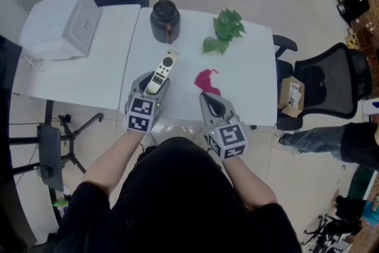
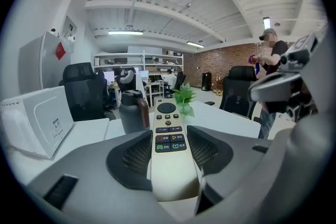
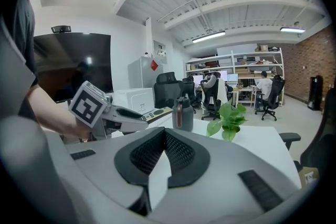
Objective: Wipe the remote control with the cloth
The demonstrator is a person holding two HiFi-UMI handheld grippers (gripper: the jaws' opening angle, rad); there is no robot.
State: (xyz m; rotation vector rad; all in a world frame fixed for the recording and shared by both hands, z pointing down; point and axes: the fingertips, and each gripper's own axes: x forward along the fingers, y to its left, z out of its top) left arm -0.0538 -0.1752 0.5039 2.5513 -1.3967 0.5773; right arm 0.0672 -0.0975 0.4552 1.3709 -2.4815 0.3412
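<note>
The pale remote control (image 1: pixel 163 70) is lifted off the white table (image 1: pixel 251 95), with my left gripper (image 1: pixel 155 83) shut on its lower half. In the left gripper view the remote (image 2: pixel 167 115) lies button-side up between both pads and points away from me. A crumpled red cloth (image 1: pixel 206 80) lies on the table just beyond my right gripper (image 1: pixel 204 96). That gripper (image 3: pixel 164 153) is shut with nothing between its pads. In the right gripper view the left gripper (image 3: pixel 128 114) and the remote (image 3: pixel 157 111) are at the left; the cloth is hidden there.
A dark bottle (image 1: pixel 164 21) and a green plant (image 1: pixel 225 30) stand at the table's far side. A white box (image 1: pixel 62 23) sits on the adjoining table to the left. A black office chair (image 1: pixel 331 89) holding a cardboard box stands right of the table. A person's leg (image 1: pixel 320 139) is nearby.
</note>
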